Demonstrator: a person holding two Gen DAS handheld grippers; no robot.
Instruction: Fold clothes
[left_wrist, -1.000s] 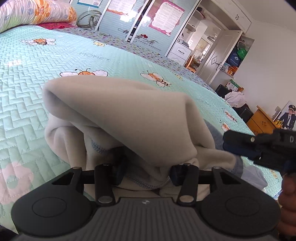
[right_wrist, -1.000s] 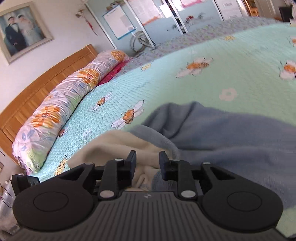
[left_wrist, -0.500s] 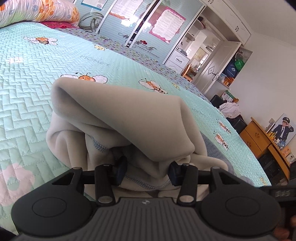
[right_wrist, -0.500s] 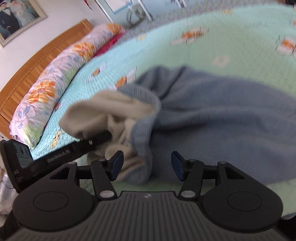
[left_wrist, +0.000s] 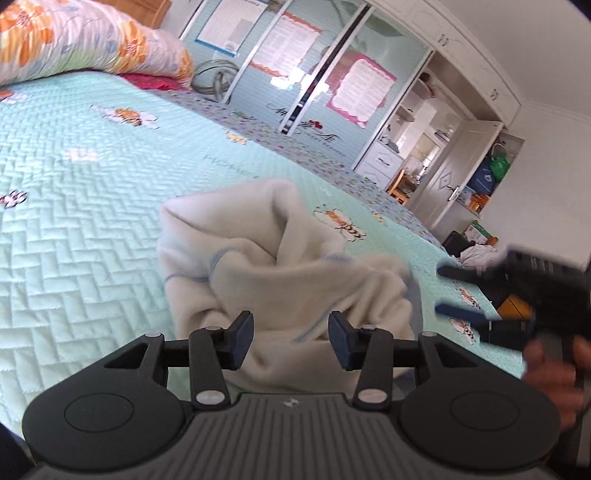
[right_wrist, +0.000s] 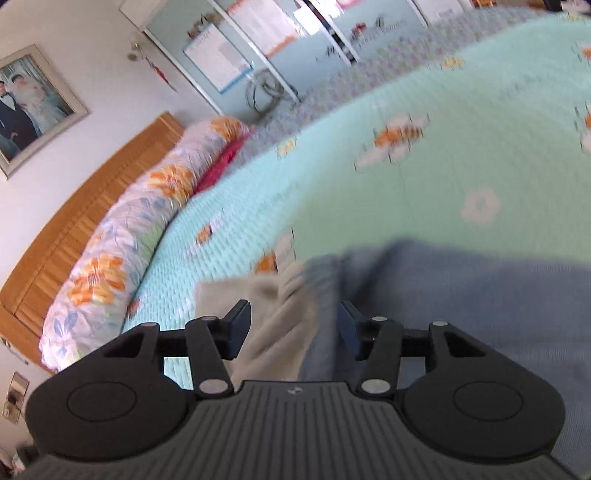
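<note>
A garment, blue outside (right_wrist: 480, 295) and cream fleece inside (left_wrist: 280, 266), lies bunched on the bed. In the left wrist view the cream heap sits just beyond my left gripper (left_wrist: 291, 332). Its jaws stand apart with cloth lying low between the tips, and the pads do not press on it. My right gripper (right_wrist: 291, 325) is open over the seam where the cream lining (right_wrist: 258, 295) meets the blue cloth. It also shows at the right of the left view, the right gripper (left_wrist: 441, 290) held by a hand (left_wrist: 554, 365), open and just right of the heap.
The mint quilted bedspread (left_wrist: 92, 221) with bee prints stretches left and beyond the garment. A rolled floral quilt (right_wrist: 122, 258) lies along the wooden headboard (right_wrist: 74, 229). Wardrobe doors (left_wrist: 295, 74) and an open doorway stand past the far side of the bed.
The cream cloth that hung high over my left fingers has slumped into a lower heap ahead of them. My right gripper's jaws have widened and let go of the cloth edge.
</note>
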